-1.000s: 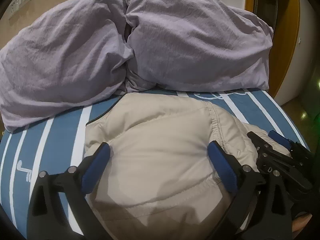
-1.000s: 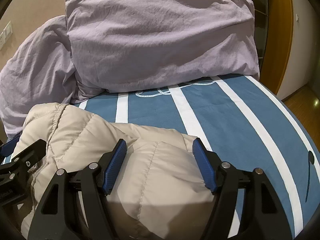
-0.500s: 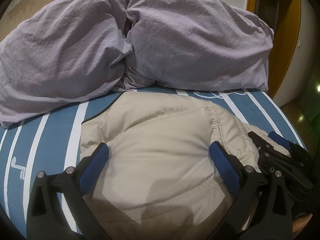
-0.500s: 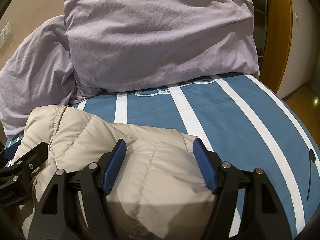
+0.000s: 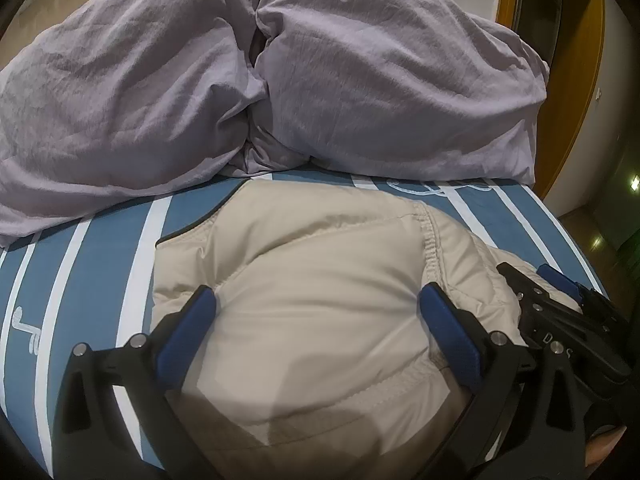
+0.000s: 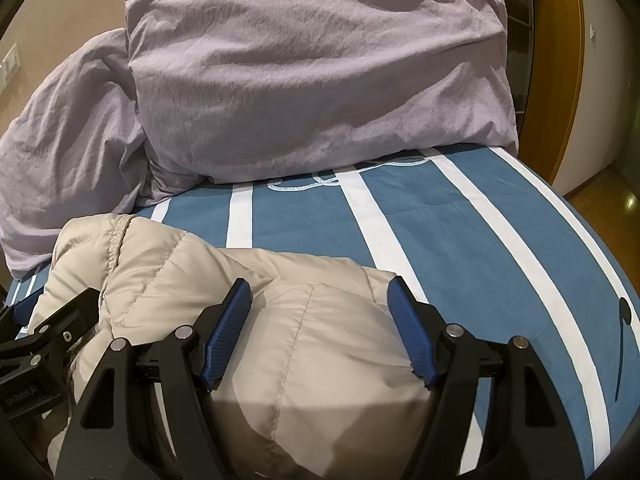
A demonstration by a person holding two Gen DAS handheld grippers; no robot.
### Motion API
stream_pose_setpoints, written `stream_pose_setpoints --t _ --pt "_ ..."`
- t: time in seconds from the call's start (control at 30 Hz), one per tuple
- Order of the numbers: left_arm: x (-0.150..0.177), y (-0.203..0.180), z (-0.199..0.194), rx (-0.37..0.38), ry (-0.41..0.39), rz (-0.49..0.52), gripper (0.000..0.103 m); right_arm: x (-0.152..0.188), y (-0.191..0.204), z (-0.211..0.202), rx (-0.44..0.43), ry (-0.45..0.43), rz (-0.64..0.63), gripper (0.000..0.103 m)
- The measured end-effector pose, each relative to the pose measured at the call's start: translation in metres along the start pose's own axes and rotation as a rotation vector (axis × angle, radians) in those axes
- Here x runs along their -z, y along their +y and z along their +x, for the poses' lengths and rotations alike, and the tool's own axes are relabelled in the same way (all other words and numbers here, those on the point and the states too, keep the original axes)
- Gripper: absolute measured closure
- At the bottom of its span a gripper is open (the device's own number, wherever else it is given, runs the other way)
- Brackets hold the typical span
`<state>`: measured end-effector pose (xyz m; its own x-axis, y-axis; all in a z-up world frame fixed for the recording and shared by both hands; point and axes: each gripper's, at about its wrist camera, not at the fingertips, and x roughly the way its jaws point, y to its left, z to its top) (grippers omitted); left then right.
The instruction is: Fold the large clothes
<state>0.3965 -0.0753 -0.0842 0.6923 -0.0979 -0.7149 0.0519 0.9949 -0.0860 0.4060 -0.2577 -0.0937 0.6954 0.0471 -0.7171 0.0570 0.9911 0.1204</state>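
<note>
Both grippers rest on a folded jacket

The puffy beige quilted jacket lies bundled compactly on the blue, white-striped bed sheet, below the rumpled lilac duvet. The left gripper and the right gripper both straddle it with jaws spread wide, gripping nothing. Folding looks nearly done; perhaps only a final pressing remains.

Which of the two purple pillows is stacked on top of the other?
The right pillow: its edge overlaps the left pillow, which slumps lower beside it.
</note>
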Motion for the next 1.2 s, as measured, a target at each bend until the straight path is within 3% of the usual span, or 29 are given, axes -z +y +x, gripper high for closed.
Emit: stream_pose_setpoints --t 0.47,0.67,0.87,1.2 --pt "-0.002 0.001 0.004 0.004 0.011 -0.009 0.002 0.000 -0.001 0.003 -0.005 0.027 0.005 0.030" --pt "-0.005 0.010 -0.021 0.012 -0.010 -0.048 0.002 -0.011 -0.012 -0.023 -0.022 -0.003 0.038 0.030" --pt "-0.002 0.006 -0.035 0.018 -0.015 -0.046 0.002 -0.007 -0.021 -0.034 -0.035 -0.007 0.042 0.042" --pt "0.006 -0.003 -0.028 -0.019 -0.025 0.000 0.002 0.009 -0.021 -0.023 -0.013 -0.028 0.030 0.043"
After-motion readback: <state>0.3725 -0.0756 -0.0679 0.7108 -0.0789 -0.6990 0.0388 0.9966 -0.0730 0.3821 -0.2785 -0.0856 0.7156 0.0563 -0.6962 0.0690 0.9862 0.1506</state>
